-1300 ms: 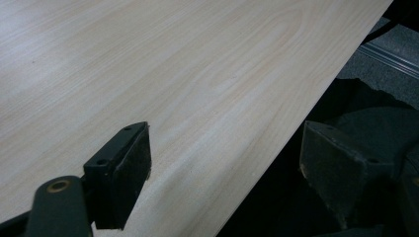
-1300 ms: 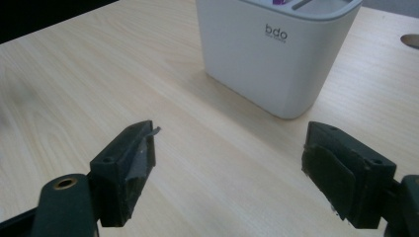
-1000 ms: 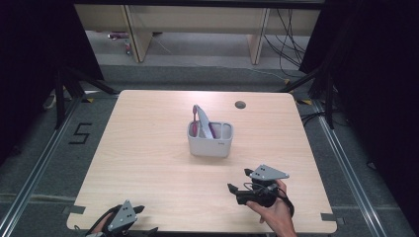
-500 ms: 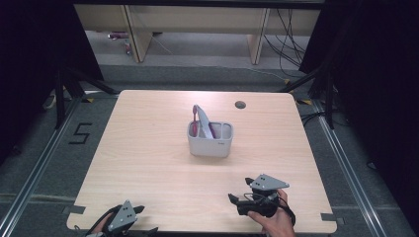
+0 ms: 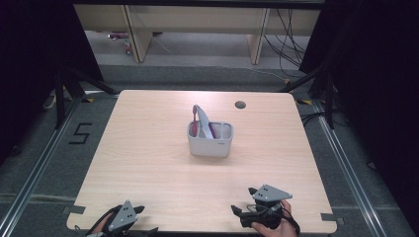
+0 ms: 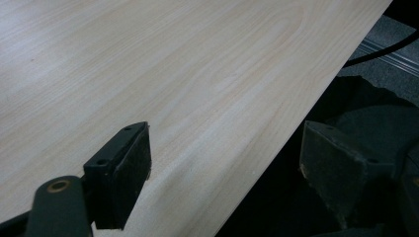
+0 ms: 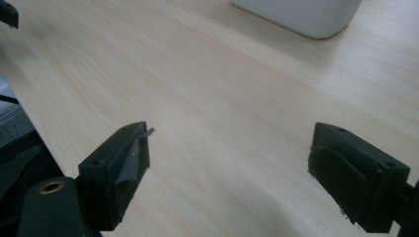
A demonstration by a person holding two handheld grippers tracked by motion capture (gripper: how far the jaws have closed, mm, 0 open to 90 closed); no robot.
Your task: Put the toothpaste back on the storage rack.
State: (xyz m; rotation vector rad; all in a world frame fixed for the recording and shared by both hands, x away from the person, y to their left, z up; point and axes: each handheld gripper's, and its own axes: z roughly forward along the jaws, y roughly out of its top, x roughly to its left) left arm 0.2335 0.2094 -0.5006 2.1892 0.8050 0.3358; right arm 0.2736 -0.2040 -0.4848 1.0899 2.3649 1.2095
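Observation:
A white holder stands in the middle of the wooden table. A red-handled toothbrush and a pale tube lean in it. My right gripper is held low at the table's near right edge and points left. Its jaws have just been opening and stand open over bare wood, with nothing between them. The holder's base lies far ahead of them. My left gripper rests at the near left edge. It is open, with one jaw over the wood and the other past the table's edge.
A round cable hole sits near the table's far right side. Dark floor and metal rails surround the table, and shelving stands beyond the far edge. Bare wood lies between the holder and both grippers.
My right gripper has moved back toward the near edge of the table and sunk a little. The left gripper and the holder have stayed where they were.

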